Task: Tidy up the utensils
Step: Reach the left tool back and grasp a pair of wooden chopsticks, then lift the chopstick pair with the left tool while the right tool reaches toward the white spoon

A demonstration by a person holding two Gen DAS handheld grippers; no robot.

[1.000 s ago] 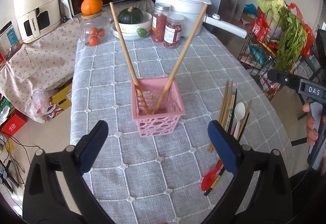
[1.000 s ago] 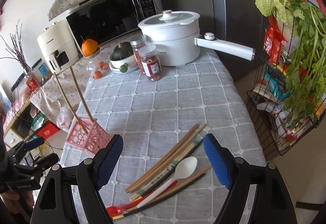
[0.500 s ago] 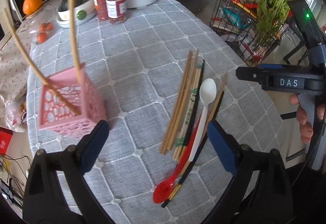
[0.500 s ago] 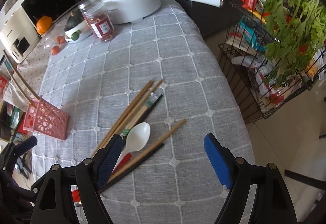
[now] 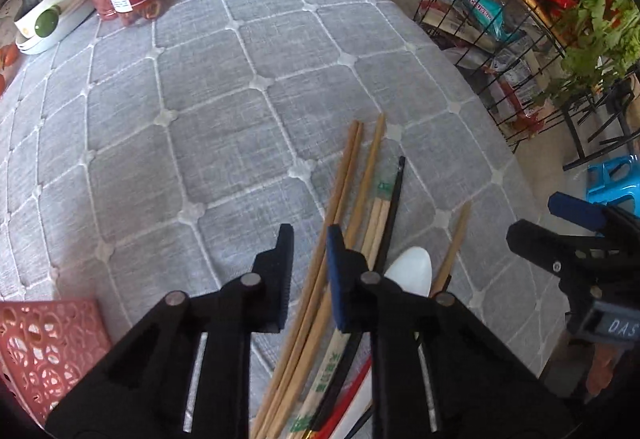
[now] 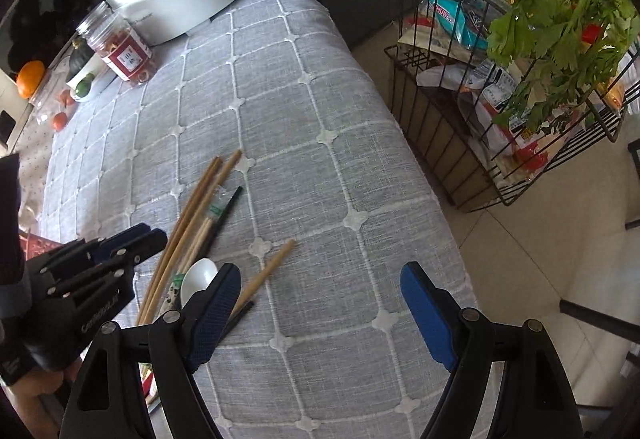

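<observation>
Left wrist view: left gripper [image 5: 308, 259], jaws narrowed around 2 wooden chopsticks [image 5: 340, 191] lying on the grey tablecloth [image 5: 224, 87], apparently to move them to the pink basket [image 5: 44, 343]. Right gripper [image 6: 320, 307] hovers spread, empty.

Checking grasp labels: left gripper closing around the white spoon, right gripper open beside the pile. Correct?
Not the spoon. In the left wrist view the left gripper straddles the wooden chopsticks; the white spoon lies outside its fingers. The right gripper is open beside the pile.
</observation>
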